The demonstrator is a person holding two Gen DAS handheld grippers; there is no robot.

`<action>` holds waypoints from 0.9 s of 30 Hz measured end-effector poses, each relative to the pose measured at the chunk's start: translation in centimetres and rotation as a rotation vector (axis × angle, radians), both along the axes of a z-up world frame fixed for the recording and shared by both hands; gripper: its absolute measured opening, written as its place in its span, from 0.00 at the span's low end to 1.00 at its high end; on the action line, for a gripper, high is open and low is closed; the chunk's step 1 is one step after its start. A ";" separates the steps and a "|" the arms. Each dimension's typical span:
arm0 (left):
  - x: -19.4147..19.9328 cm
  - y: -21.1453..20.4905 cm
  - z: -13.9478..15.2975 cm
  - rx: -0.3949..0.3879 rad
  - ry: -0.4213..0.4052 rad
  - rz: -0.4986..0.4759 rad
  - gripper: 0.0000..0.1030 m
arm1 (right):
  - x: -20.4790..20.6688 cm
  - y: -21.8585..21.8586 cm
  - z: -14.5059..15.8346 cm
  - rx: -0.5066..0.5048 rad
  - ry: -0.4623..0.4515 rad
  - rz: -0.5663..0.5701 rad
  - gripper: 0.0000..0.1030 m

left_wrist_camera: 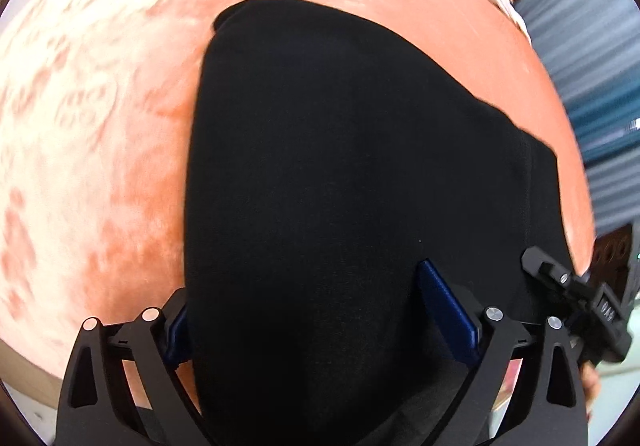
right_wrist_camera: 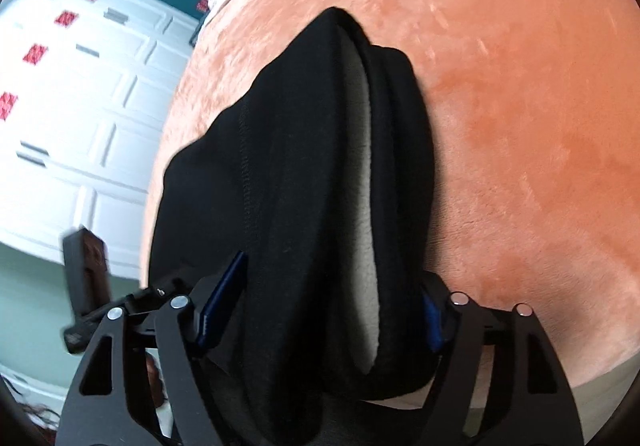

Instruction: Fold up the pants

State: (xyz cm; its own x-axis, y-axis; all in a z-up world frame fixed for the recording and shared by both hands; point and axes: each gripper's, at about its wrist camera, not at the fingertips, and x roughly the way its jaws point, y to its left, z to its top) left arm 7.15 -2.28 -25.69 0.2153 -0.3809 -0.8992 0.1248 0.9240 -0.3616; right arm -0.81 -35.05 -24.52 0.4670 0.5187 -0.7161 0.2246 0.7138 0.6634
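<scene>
Left wrist view: the left gripper (left_wrist_camera: 308, 310) has its jaws spread wide, with the black pants (left_wrist_camera: 340, 165) bunched between them; a firm grasp cannot be told. The pants lie on an orange blanket (left_wrist_camera: 100, 125), near its right edge.

Right wrist view: the right gripper (right_wrist_camera: 332, 306) likewise straddles the pants (right_wrist_camera: 288, 185), whose grey lining shows, near the blanket's (right_wrist_camera: 520, 125) left edge beside white cabinets (right_wrist_camera: 80, 105).

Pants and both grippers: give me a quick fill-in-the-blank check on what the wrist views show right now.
1. The pants are ____ in colour.
2. They lie over a blanket that is ____ in colour.
3. In the right wrist view, the lining inside the bunched pants looks ____.
4. The fabric passes between the fingers of ____ grippers, left gripper and right gripper.

Missing words: black; orange; grey; both
</scene>
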 end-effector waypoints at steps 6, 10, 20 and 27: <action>-0.8 0.7 1.6 0.000 -0.055 -0.029 0.51 | -0.6 0.6 1.6 -0.008 -0.026 -0.005 0.43; -1.3 2.6 3.3 -0.073 -0.052 -0.048 0.38 | -1.4 2.0 4.6 -0.042 -0.081 0.010 0.41; -4.9 4.1 9.1 -0.051 -0.099 -0.095 0.35 | -4.3 3.8 9.5 -0.064 -0.114 0.039 0.40; -5.5 3.8 15.0 -0.049 -0.206 -0.112 0.35 | -5.0 3.8 13.9 -0.067 -0.200 0.031 0.40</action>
State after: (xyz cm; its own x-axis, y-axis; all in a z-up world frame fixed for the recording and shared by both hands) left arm 1.67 1.49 -10.68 0.3463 -0.4553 -0.8203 0.3017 0.8820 -0.3622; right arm -5.86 -31.24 -10.64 0.5877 0.4892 -0.6444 0.0703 0.7626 0.6430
